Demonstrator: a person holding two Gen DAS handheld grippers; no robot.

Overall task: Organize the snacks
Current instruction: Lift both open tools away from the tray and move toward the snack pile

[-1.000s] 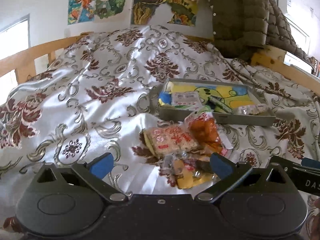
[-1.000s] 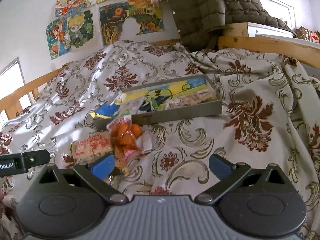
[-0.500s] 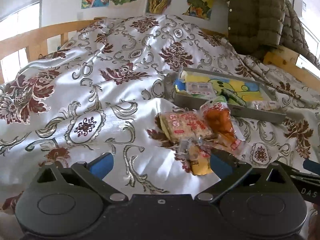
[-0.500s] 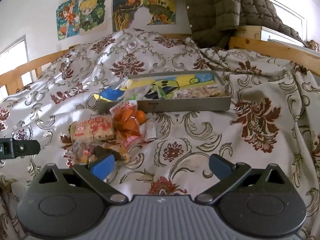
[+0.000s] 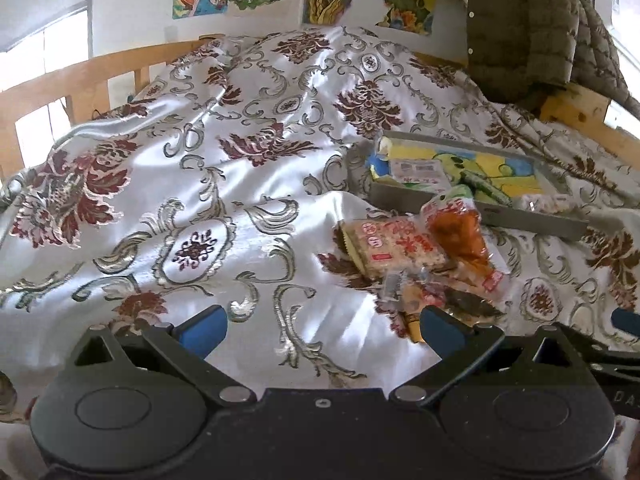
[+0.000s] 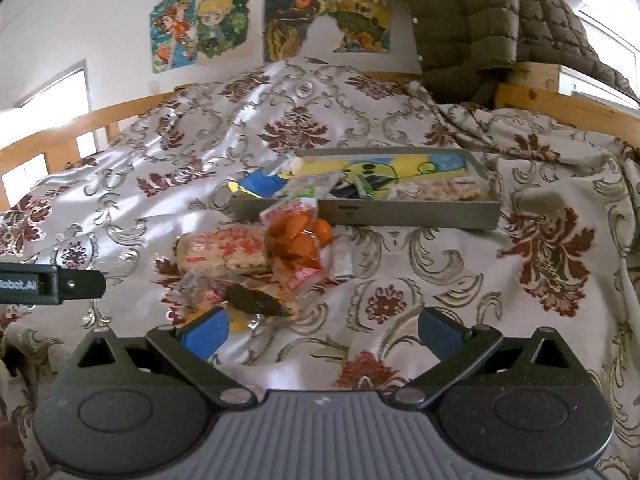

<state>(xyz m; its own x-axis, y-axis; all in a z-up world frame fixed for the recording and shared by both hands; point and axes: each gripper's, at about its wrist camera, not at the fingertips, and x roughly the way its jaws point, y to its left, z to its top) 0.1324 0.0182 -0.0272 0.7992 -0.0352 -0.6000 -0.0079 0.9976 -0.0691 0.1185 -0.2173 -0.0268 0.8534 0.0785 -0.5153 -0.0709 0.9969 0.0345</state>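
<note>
A grey tray (image 5: 472, 210) (image 6: 400, 214) lies on the bedspread and holds several snack packets. In front of it lies a loose pile: a rice-cracker pack (image 5: 394, 246) (image 6: 224, 254), an orange snack bag (image 5: 460, 236) (image 6: 294, 240), and small dark and yellow packets (image 5: 444, 300) (image 6: 252, 300). My left gripper (image 5: 320, 328) is open and empty, low over the bedspread, left of the pile. My right gripper (image 6: 320, 330) is open and empty, with its left fingertip by the small packets.
A floral satin bedspread (image 5: 224, 184) covers the bed. A wooden bed rail (image 5: 80, 80) runs along the left and back. An olive puffer jacket (image 6: 492, 20) hangs at the back right. Posters (image 6: 208, 28) are on the wall.
Both grippers have drawn back and risen a little, so the snack pile and tray sit farther ahead. Both stay open. No snack has moved.
</note>
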